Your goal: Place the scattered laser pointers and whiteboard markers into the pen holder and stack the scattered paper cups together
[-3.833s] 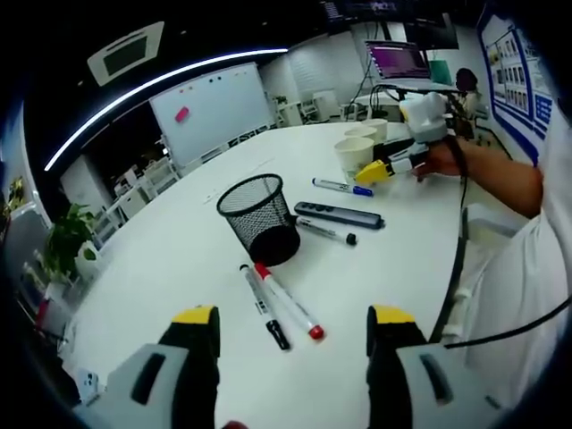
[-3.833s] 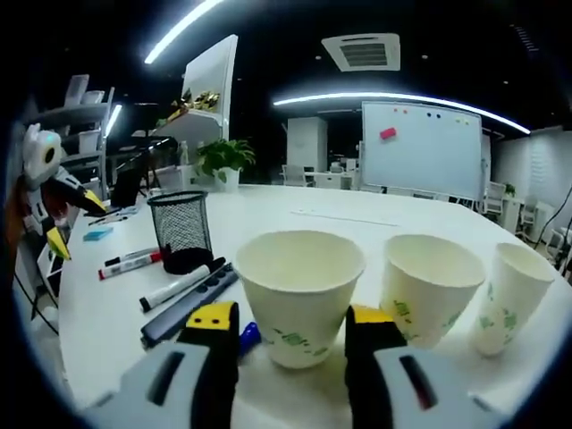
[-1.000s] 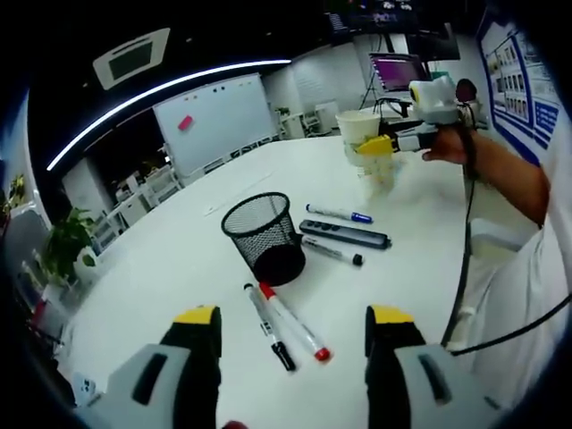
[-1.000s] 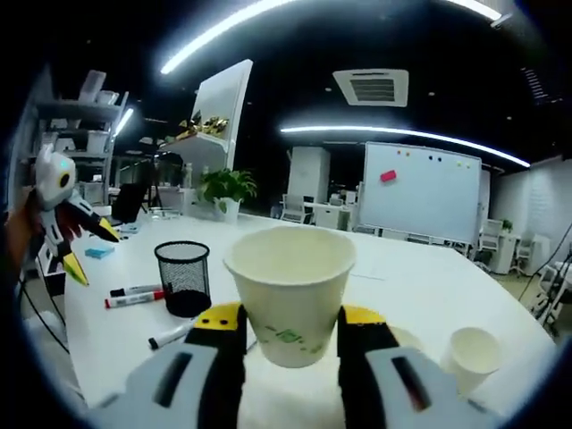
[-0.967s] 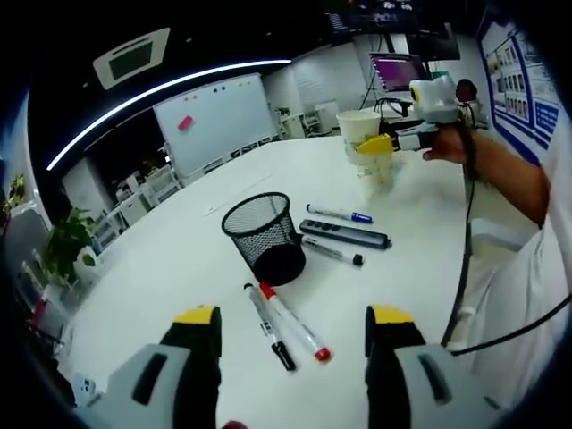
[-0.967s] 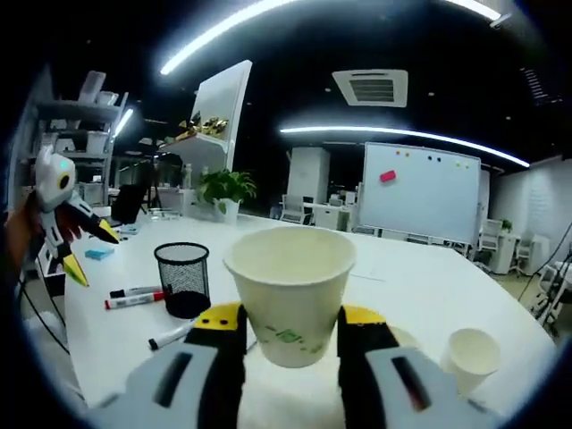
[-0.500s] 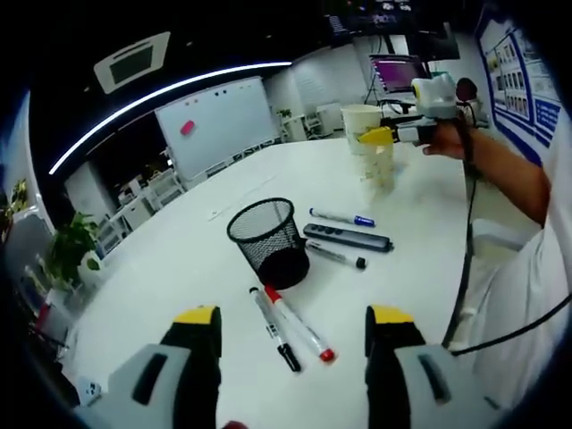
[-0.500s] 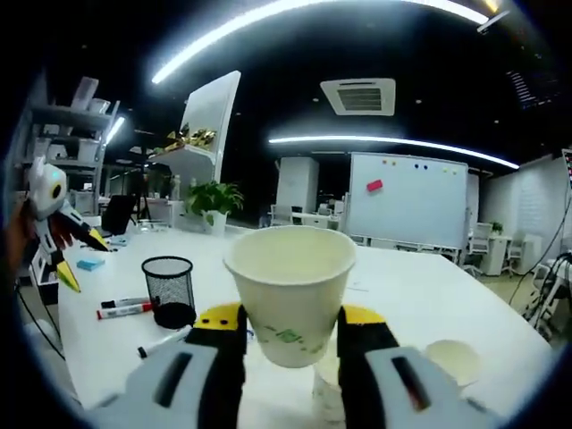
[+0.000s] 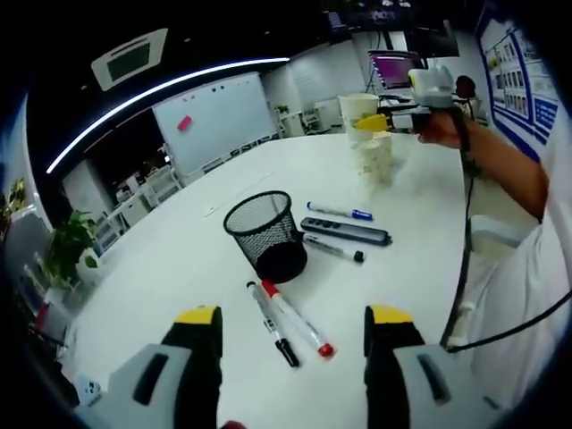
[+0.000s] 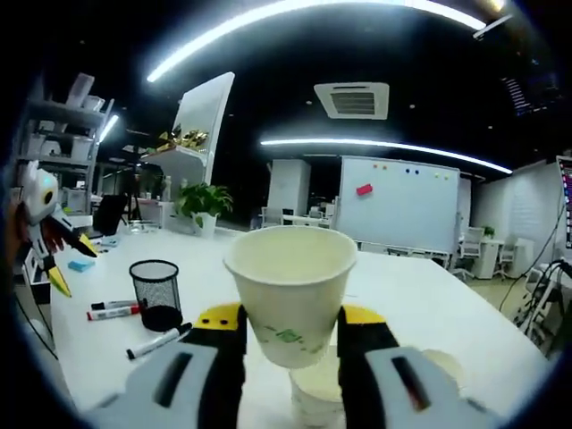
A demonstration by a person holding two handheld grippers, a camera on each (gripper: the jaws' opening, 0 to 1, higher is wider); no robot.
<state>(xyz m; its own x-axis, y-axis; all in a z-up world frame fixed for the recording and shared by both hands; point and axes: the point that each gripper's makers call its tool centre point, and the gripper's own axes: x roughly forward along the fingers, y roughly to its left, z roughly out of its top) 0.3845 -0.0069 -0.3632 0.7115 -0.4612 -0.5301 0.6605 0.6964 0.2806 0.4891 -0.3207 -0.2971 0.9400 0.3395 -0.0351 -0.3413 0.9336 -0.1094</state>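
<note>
My right claw point(image 10: 288, 332) pinched a white paper cup point(image 10: 290, 286) above another white cup point(image 10: 315, 395); I needed to drop it straight in.

The left gripper point(image 9: 290, 335) hangs over the white table point(image 9: 179, 259), jaws apart and holding nothing. Just ahead lie a black marker point(image 9: 271, 326) and a red marker point(image 9: 298, 320) side by side, beyond them the mesh pen holder point(image 9: 264, 225). Far ahead to the right, the right gripper point(image 9: 380, 122) holds a paper cup point(image 9: 357, 113) above another cup point(image 9: 373, 157).

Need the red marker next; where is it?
Left gripper view: the red-capped marker lies on the table beside a black-capped marker, just in front of the pen holder.
</note>
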